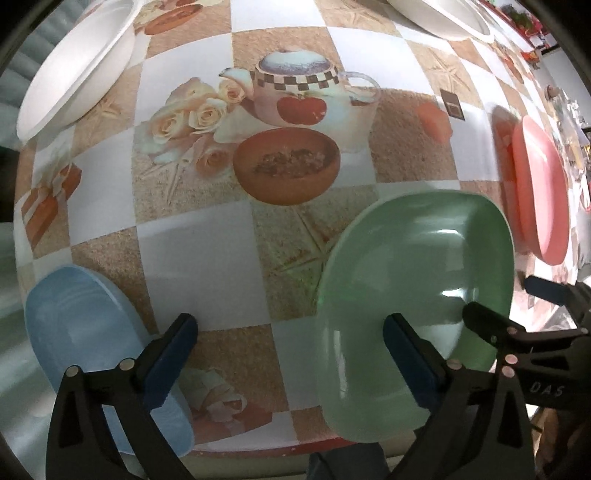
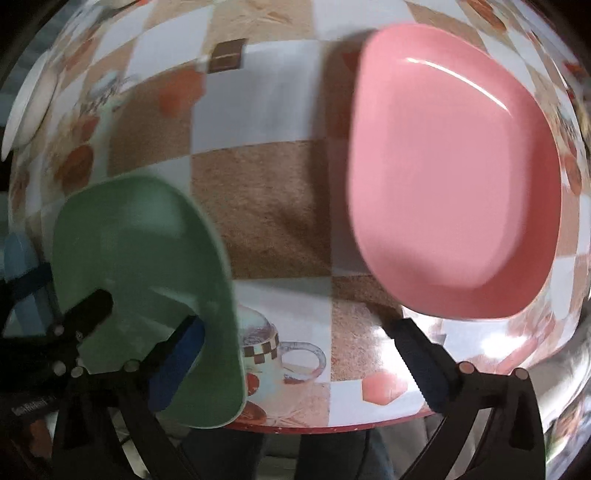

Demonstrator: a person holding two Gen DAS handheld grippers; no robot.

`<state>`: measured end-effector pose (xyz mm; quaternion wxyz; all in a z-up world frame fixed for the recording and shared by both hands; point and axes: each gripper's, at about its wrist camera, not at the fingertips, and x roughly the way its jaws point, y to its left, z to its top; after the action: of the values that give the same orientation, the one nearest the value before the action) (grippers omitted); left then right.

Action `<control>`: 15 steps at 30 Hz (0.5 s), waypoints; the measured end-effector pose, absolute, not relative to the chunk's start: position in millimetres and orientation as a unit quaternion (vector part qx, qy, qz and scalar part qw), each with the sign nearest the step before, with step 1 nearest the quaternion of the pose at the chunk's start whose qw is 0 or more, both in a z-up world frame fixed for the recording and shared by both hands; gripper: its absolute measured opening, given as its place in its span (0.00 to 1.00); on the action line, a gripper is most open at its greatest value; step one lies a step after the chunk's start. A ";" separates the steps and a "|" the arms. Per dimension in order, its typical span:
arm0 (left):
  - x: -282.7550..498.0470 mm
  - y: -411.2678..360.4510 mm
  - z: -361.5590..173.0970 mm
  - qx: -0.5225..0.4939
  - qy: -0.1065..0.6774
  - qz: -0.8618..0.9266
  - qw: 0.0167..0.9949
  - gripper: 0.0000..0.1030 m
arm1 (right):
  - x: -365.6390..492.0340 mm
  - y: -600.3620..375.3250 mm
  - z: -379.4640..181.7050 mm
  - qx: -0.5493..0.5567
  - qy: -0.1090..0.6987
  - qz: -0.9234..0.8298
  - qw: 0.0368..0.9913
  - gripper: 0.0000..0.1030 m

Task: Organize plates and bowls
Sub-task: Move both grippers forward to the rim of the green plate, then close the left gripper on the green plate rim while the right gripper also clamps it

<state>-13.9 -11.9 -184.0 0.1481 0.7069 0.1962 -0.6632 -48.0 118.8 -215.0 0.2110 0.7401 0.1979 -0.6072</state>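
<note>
A green plate [image 1: 413, 295] lies near the table's front edge; it also shows in the right wrist view [image 2: 144, 273]. A blue plate [image 1: 85, 332] lies at the front left. A pink plate [image 2: 454, 177] lies to the right, seen edge-on in the left wrist view [image 1: 539, 192]. My left gripper [image 1: 291, 354] is open and empty, between the blue and green plates, its right finger over the green plate. My right gripper [image 2: 299, 358] is open and empty, between the green and pink plates, its left finger over the green plate's edge.
A white bowl [image 1: 74, 70] sits at the far left and a white plate [image 1: 443, 18] at the far right. The patterned tablecloth [image 1: 207, 258] covers the table. The table's red front edge [image 2: 332, 428] is close below both grippers.
</note>
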 end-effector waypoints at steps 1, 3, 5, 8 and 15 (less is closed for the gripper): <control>-11.8 -11.5 -185.2 0.704 0.196 -0.666 0.151 1.00 | -46.0 117.0 -216.3 0.743 0.198 -0.604 0.212 1.00; -9.6 -10.0 -187.9 0.707 0.183 -0.664 0.157 1.00 | -41.2 115.4 -218.9 0.743 0.201 -0.601 0.214 1.00; -4.9 -9.2 -191.6 0.710 0.181 -0.662 0.156 1.00 | -39.9 114.5 -218.1 0.740 0.198 -0.605 0.215 1.00; -6.3 -7.4 -195.4 0.716 0.182 -0.655 0.158 1.00 | -36.0 118.8 -216.8 0.739 0.204 -0.605 0.217 1.00; -32.8 5.6 -193.4 0.722 0.179 -0.652 0.148 0.92 | -7.7 97.0 -197.6 0.711 0.228 -0.610 0.266 0.50</control>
<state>-32.8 5.6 -193.4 0.1477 0.7218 0.1792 -0.6520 -7.7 97.0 -197.6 0.2657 0.7110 0.2282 -0.6098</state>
